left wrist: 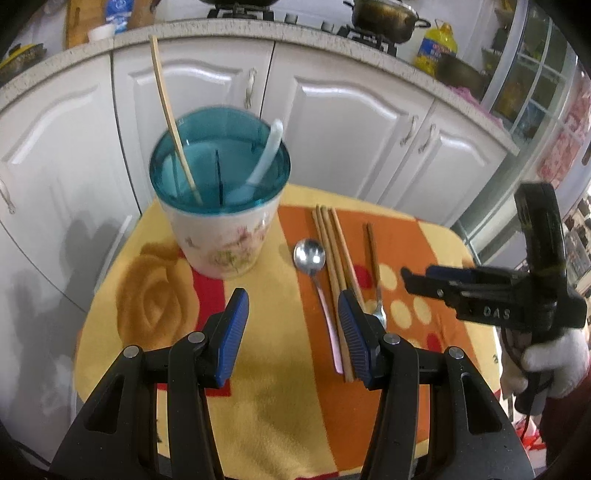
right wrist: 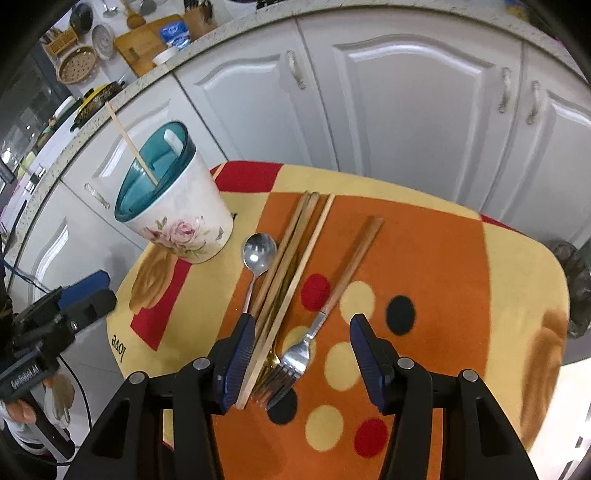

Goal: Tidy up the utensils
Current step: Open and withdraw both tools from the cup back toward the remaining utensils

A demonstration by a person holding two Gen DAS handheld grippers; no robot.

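A floral holder cup (left wrist: 221, 236) with a teal insert stands at the table's far left and holds one chopstick (left wrist: 173, 122) and a white spoon (left wrist: 264, 158). It also shows in the right wrist view (right wrist: 181, 218). On the cloth lie a metal spoon (left wrist: 310, 254), several wooden chopsticks (left wrist: 334, 251) and a wood-handled fork (right wrist: 332, 295). My left gripper (left wrist: 293, 332) is open and empty above the cloth, just left of the chopsticks. My right gripper (right wrist: 303, 358) is open, low over the fork tines and the near chopstick ends.
A small table with an orange and yellow patterned cloth (right wrist: 443, 258) stands before white kitchen cabinets (left wrist: 351, 122). A counter above carries pots (left wrist: 384, 14) and an oil bottle (left wrist: 436, 46). The right gripper body (left wrist: 498, 295) shows at the left view's right edge.
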